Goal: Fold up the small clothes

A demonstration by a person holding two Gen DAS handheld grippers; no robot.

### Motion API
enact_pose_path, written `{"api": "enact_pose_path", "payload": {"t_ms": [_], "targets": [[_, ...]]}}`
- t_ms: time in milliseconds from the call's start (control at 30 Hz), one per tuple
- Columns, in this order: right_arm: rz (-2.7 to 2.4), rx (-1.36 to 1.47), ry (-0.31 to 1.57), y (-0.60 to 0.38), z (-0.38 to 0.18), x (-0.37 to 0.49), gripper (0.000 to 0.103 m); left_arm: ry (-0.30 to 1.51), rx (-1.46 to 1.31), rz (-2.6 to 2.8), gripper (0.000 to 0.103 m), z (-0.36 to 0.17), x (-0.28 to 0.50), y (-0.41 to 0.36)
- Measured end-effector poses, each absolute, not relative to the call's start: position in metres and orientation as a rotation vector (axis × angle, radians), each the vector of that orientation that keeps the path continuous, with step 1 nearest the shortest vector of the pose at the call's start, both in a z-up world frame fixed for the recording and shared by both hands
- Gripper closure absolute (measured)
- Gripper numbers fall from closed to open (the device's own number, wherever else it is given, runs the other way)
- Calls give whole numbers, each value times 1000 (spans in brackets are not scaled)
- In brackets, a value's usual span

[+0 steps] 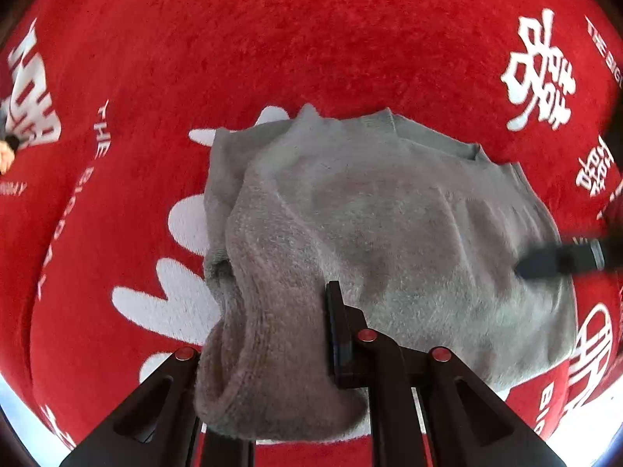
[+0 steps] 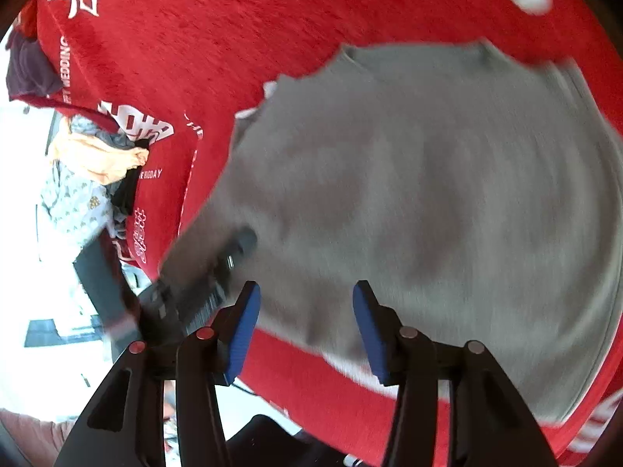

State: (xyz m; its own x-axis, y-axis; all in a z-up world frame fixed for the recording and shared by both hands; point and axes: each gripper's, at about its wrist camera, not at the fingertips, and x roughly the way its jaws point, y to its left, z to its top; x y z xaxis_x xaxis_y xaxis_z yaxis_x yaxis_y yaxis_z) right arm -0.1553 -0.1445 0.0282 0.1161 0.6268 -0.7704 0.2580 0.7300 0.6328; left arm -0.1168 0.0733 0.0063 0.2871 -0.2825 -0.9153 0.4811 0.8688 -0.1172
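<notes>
**Grey garment pinched by the left gripper, right gripper free above it**

A small grey fleecy garment [image 1: 370, 225] lies spread on a red plush blanket [image 1: 272, 39] printed with white characters and lettering. In the left wrist view it fills the middle of the picture, with its ribbed edge towards 12 o'clock and a thick rolled fold running down its 9 o'clock side to the bottom of the frame.

The left gripper [image 1: 296, 334] points steeply down at the cloth. Its fingers are drawn together on that rolled fold: one dark finger pad [image 1: 337, 327] shows edge-on against the fleece, while the other is buried behind the bunched cloth at about 7 o'clock, so the fold is clamped between them.

The right gripper [image 2: 307, 327] hangs over the near edge of the garment, seen in its own view as a broad grey sheet reaching from the centre out to 3 o'clock, blurred. Its blue-padded fingers [image 2: 243, 330] stand apart with nothing between them; grey cloth and red blanket show through the gap. In that view the left gripper's dark body lies at 8 o'clock, its tip on the garment. In the left wrist view a dark finger of the right gripper enters at 3 o'clock, over the garment's edge.

A heap of other clothes [image 2: 89, 163], pale, patterned and dark, sits beyond the blanket's edge at 9 o'clock.
</notes>
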Motion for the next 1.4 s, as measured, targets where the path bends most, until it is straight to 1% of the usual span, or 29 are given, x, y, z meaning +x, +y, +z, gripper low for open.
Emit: {"api": "enact_pose_path", "payload": {"t_ms": [167, 233, 300, 333, 433, 567, 733, 867, 933, 967, 1000, 1033, 1067, 1100, 1133, 1233, 1400], "targets": [[400, 650, 1530, -114, 27, -96, 46, 1162, 232, -523, 88, 7, -121, 73], [448, 611, 1562, -97, 24, -74, 40, 1153, 240, -524, 88, 7, -122, 70], [491, 574, 1613, -76, 19, -52, 28, 1136, 260, -529, 88, 8, -126, 68], [510, 554, 1639, -66, 15, -43, 26, 1127, 269, -533, 88, 9, -127, 68], [555, 458, 1721, -32, 5, -16, 26, 1085, 301, -569, 88, 13, -137, 65], [566, 324, 1781, 0, -4, 6, 25, 1031, 377, -626, 88, 15, -148, 60], [525, 128, 1874, 30, -21, 15, 25, 1011, 406, -648, 88, 17, -154, 58], [478, -42, 1920, 45, -36, 14, 25, 1002, 414, -649, 88, 19, -155, 56], [440, -79, 1932, 44, -43, 12, 26, 1003, 416, -649, 88, 18, -153, 56], [425, -71, 1928, 40, -45, 11, 35, 1005, 412, -649, 88, 19, -153, 56], [406, -59, 1917, 34, -45, 11, 58, 1007, 406, -650, 88, 22, -154, 56], [406, -8, 1894, 23, -43, 10, 68, 1009, 393, -658, 88, 24, -154, 56], [421, 53, 1878, 15, -41, 9, 82, 1010, 383, -669, 88, 27, -153, 56], [430, 128, 1851, 2, -36, 6, 86, 1010, 374, -681, 88, 31, -153, 54], [438, 192, 1818, -11, -31, 3, 86, 1007, 366, -693, 88, 36, -153, 52], [473, 364, 1720, -47, -14, -10, 87, 993, 358, -726, 88, 48, -157, 46], [511, 545, 1528, -96, 24, -32, 87, 947, 373, -797, 88, 77, -171, 25]]}}
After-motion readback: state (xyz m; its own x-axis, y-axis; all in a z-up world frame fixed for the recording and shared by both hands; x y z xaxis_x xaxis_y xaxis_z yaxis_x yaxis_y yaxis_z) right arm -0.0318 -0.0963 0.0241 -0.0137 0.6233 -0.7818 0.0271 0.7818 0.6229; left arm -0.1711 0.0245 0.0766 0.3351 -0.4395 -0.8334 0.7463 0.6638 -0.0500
